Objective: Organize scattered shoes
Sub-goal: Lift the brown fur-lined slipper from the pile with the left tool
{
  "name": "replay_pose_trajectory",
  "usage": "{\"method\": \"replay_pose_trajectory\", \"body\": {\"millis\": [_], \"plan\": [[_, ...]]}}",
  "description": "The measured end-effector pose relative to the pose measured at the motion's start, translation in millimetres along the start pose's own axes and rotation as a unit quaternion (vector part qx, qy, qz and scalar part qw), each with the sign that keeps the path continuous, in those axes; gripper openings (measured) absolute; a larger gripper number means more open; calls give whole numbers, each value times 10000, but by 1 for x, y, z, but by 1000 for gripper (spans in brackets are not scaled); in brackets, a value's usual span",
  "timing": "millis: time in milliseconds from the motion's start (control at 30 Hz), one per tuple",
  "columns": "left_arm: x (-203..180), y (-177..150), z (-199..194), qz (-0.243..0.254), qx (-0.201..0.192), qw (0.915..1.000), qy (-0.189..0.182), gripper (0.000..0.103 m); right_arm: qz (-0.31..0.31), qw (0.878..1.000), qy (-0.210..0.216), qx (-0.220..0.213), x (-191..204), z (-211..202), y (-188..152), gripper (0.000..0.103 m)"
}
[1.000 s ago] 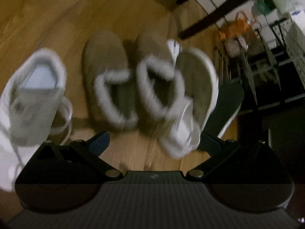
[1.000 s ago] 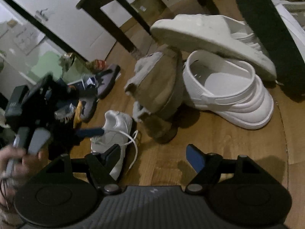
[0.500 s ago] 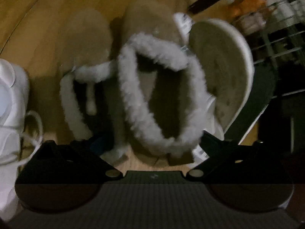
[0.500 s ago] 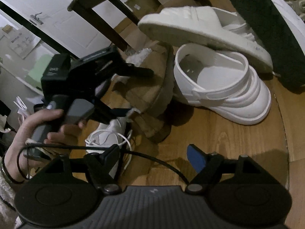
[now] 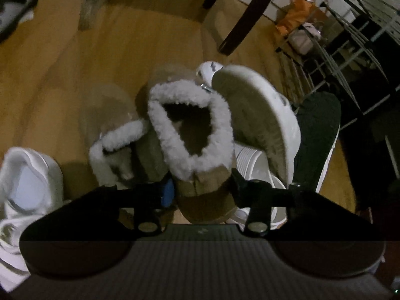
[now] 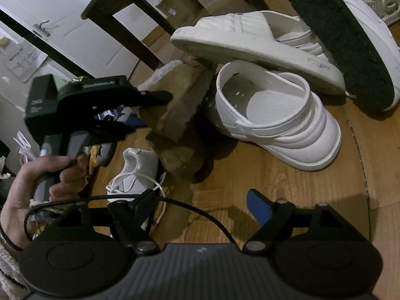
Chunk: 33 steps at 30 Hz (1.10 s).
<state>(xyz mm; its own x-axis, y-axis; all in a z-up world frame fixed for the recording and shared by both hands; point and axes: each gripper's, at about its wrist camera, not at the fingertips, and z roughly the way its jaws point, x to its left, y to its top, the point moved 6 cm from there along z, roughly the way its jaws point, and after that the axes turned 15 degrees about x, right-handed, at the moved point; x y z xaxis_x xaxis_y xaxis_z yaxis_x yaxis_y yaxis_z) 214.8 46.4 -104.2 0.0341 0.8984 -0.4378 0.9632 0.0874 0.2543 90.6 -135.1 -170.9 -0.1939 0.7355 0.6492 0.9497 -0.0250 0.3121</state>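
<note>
Left claw (image 5: 202, 190), wide a second ago, closing on the tan slipper (image 5: 192, 135); right claw (image 6: 202, 205) wide, empty. Lift presumably follows.

Left tongs (image 5: 202, 190): angled steeply down, jaws closing, something between them.
Left hand (image 6: 37, 187): I see it wrapped around the handle, fingers curled.
Right tongs (image 6: 200, 205): jaws wide, opening, nothing between.

No text reads clearly; the paper sheet (image 6: 21, 61) on the white door (image 6: 70, 25) and the left claw (image 6: 160, 100) carry only blurred, illegible print.
</note>
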Motion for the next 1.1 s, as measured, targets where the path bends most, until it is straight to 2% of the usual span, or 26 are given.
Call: {"method": "replay_pose_trajectory", "body": {"millis": [100,200,267,300,400,433,467,533,700,767,867,933,967,1033,1100], "plan": [[4,1,-4,-26,38,9999,115,44,20,10000,-14,42,-1,2,1,82],[-4,1,-9,235,-134,9989,378,53,51,9999,-29,88,-4,4,0,82],[-18,-2,-14,625,-248,9960,590,77,66,9999,-33,108,-4,5,0,82],[-20,-3,-14,647,-277,9958,577,81,77,9999,-31,114,-5,5,0,82],[-26,5,-14,541,-382,9976,216,78,99,9999,-4,136,-5,7,0,83],[-26,11,-8,482,-298,9982,173,68,96,9998,-3,150,-5,8,0,83],[-24,14,0,418,-161,9986,290,59,93,9998,-3,165,-5,9,-1,83],[-16,21,14,242,-41,9985,492,58,100,9998,-23,183,-5,10,-1,83],[0,23,11,1,-385,9980,492,65,163,9996,-29,220,-10,10,-3,83],[-1,25,2,98,-860,9937,709,73,190,9995,-36,233,-12,11,-3,83],[-8,30,4,349,-1144,9889,879,73,257,9993,-15,259,-14,13,-2,84],[-12,37,12,401,-1031,9912,720,75,299,9991,23,286,-15,15,-3,85],[-13,41,17,405,-966,9911,820,80,305,9991,38,304,-15,16,-3,85],[-13,48,25,410,-857,9892,1119,82,313,9989,30,342,-17,18,-5,85],[-16,53,30,659,-842,9845,1391,82,296,9989,-12,368,-17,20,-6,85]]}}
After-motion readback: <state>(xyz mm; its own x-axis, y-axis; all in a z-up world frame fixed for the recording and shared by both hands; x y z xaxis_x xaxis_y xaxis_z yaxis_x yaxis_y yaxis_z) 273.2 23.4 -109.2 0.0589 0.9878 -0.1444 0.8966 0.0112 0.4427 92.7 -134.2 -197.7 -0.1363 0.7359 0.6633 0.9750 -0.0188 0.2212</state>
